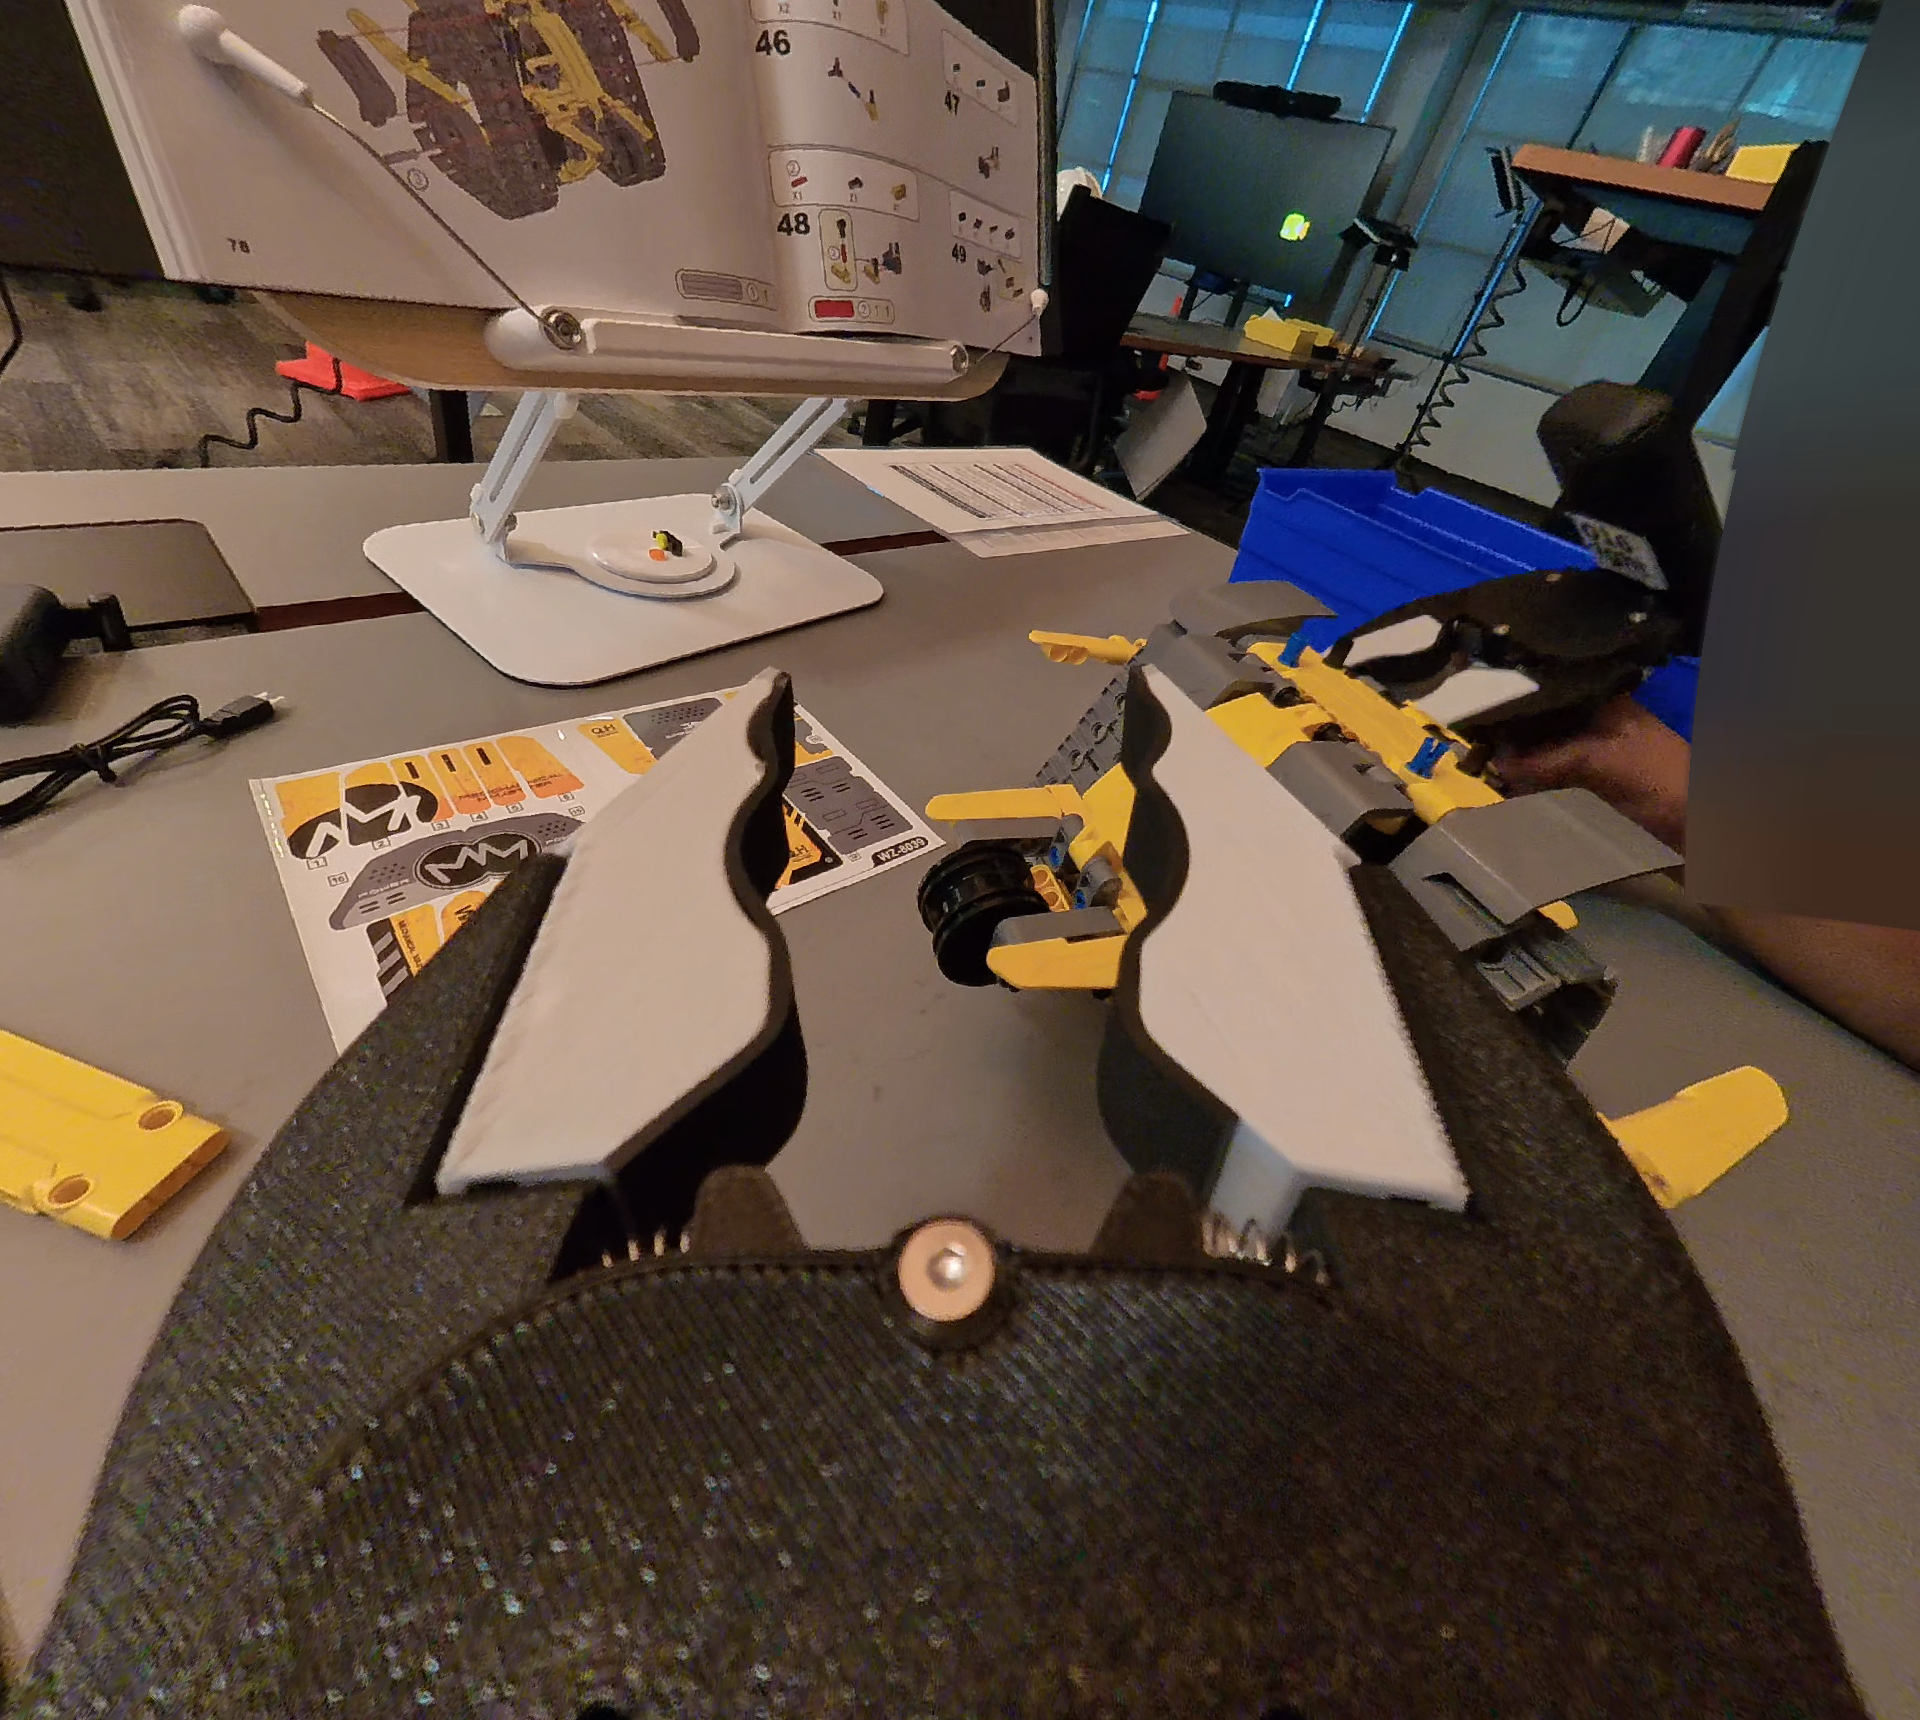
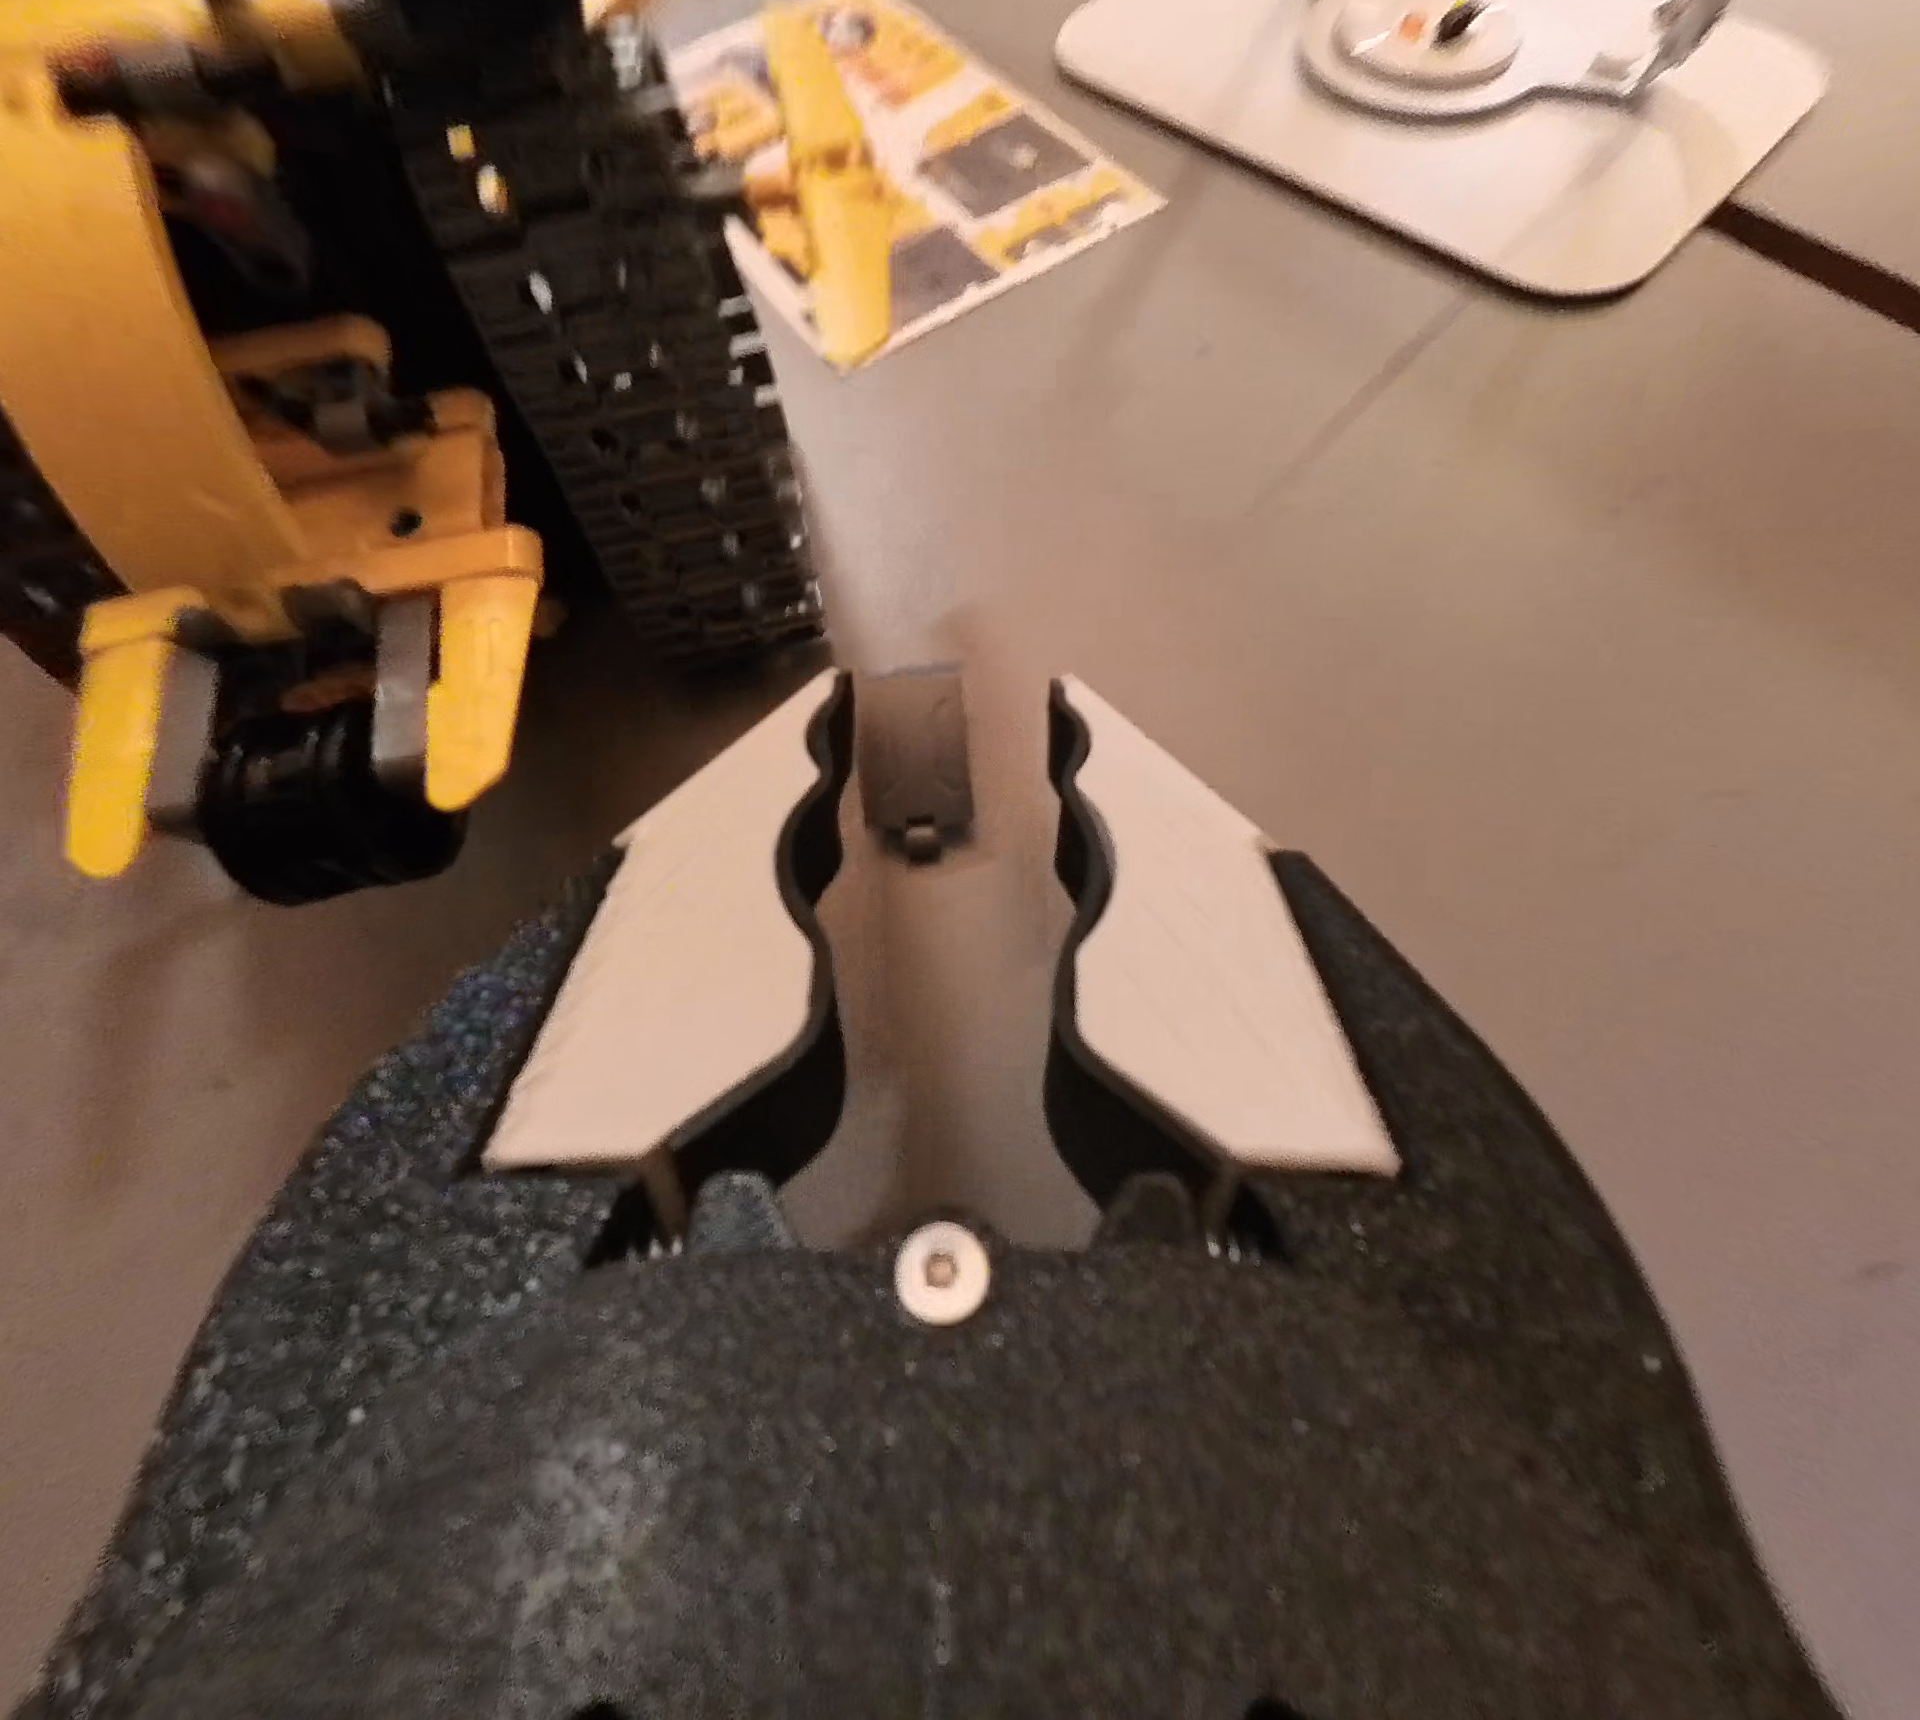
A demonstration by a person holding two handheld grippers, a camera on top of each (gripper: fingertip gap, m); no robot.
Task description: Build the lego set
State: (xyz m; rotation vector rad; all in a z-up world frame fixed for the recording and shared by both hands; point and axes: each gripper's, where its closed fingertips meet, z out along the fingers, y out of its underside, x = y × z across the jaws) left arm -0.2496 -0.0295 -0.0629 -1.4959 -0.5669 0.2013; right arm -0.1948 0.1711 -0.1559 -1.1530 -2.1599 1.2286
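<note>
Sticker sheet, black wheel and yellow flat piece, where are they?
sticker sheet (image 1: 416, 823): left wrist view, on its printed yellow and grey middle.
black wheel (image 1: 971, 907): left wrist view, on its tyre.
yellow flat piece (image 1: 94, 1140): left wrist view, on its top face.

Grey table: model, sticker sheet.

Yellow-and-grey brick model (black tracks), grey table, blue bin.

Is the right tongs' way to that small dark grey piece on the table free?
Probably yes: the small grey piece lies between the open right tongs, nothing over it; the yellow tracked model stands off to the side.
</note>
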